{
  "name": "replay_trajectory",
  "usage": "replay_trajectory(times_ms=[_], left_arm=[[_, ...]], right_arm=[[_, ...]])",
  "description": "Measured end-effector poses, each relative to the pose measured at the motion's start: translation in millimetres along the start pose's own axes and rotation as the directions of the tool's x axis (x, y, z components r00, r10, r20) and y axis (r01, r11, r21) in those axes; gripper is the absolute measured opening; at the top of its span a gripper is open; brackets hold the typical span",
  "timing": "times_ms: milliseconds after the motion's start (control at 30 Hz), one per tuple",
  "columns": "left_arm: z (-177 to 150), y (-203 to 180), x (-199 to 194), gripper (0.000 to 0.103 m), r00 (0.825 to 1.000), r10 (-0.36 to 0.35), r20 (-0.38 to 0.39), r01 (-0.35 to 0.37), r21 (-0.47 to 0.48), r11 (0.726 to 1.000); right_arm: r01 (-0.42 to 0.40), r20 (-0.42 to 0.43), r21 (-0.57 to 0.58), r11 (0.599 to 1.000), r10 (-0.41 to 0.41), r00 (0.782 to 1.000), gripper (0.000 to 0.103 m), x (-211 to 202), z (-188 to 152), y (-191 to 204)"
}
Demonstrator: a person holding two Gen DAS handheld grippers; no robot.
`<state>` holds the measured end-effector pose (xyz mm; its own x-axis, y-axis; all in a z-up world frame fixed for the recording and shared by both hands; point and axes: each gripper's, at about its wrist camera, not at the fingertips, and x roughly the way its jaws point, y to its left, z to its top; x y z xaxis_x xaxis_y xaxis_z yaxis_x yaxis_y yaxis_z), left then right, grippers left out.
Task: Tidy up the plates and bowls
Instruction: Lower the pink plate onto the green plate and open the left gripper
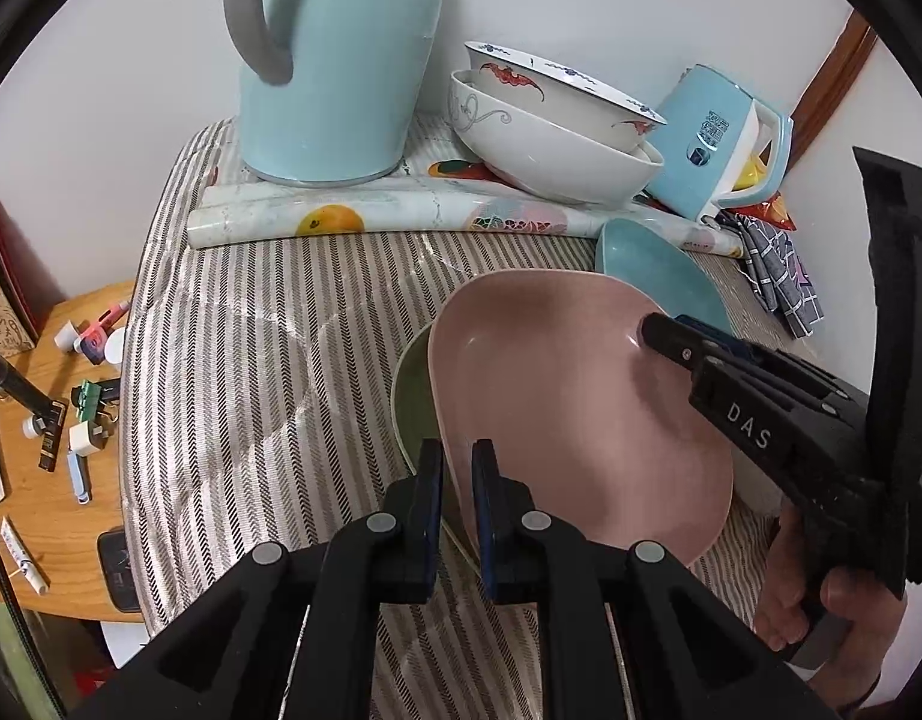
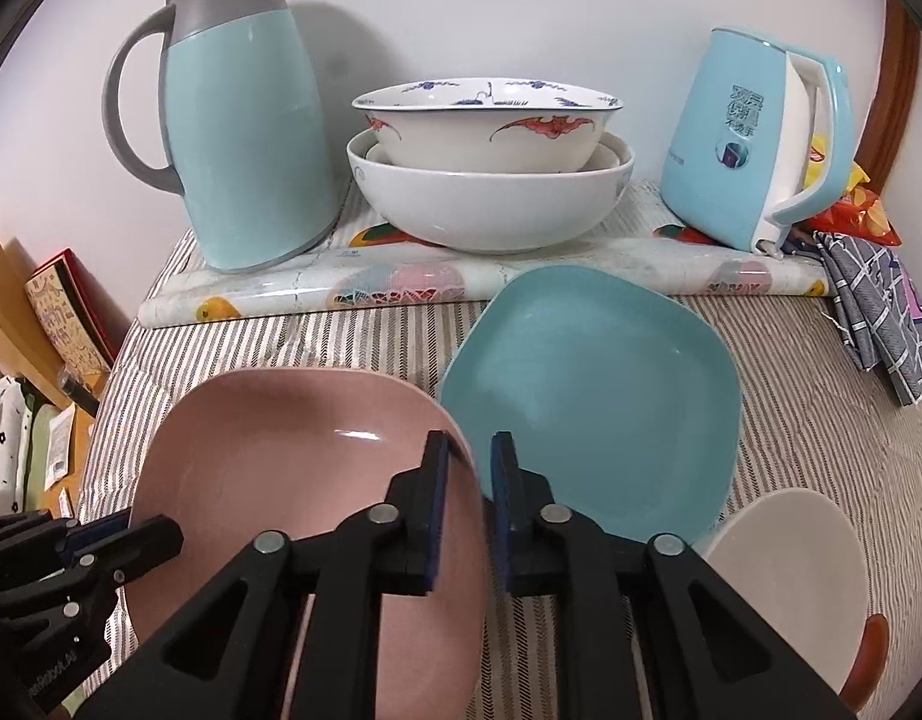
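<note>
A pink plate (image 1: pixel 557 396) lies on a green plate (image 1: pixel 410 402) on the striped cloth; it also shows in the right wrist view (image 2: pixel 293 456). My left gripper (image 1: pixel 457 468) straddles the near rim of the pink plate, fingers close around it. My right gripper (image 2: pixel 470 462) straddles the pink plate's right rim, fingers close around it; in the left wrist view it (image 1: pixel 677 336) reaches in from the right. A teal plate (image 2: pixel 593 396) lies to the right. Two stacked white bowls (image 2: pixel 491 180) stand at the back.
A teal thermos jug (image 2: pixel 245 138) stands back left and a teal kettle (image 2: pixel 755 144) back right on a rolled mat (image 2: pixel 401 288). A white dish (image 2: pixel 785 564) lies near right. A checked cloth (image 2: pixel 881 312) lies at right. A cluttered wooden side table (image 1: pixel 59 432) stands left.
</note>
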<state>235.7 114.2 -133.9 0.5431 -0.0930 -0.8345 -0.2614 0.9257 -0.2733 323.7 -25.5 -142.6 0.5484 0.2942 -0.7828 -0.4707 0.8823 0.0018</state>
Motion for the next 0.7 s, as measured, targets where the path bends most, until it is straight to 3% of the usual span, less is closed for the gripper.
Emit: replay_trajectory(times_ms=[100,167,700], left_arm=[[-0.6,-0.6,-2.6,0.01,1.0,0.012,0.003,-0.012,0.004,1.0],[-1.3,-2.1,-4.8,0.012,0.999,0.034,0.006,-0.034,0.013,0.999],[-12.4,-4.8,-16.1,0.019,1.0,0.028,0.003,-0.028,0.023,0.999]], right_arm=[[0.017,0.018,0.006,1.0,-0.017,1.0,0.039,-7.4,-0.2,-1.6],[0.023,0.029,0.008,1.0,-0.023,0.999,0.043,-12.8,-0.2,-2.5],[0.058,0.058,0.052,0.997,-0.061,0.996,0.043,-55.4,-20.5,-16.1]])
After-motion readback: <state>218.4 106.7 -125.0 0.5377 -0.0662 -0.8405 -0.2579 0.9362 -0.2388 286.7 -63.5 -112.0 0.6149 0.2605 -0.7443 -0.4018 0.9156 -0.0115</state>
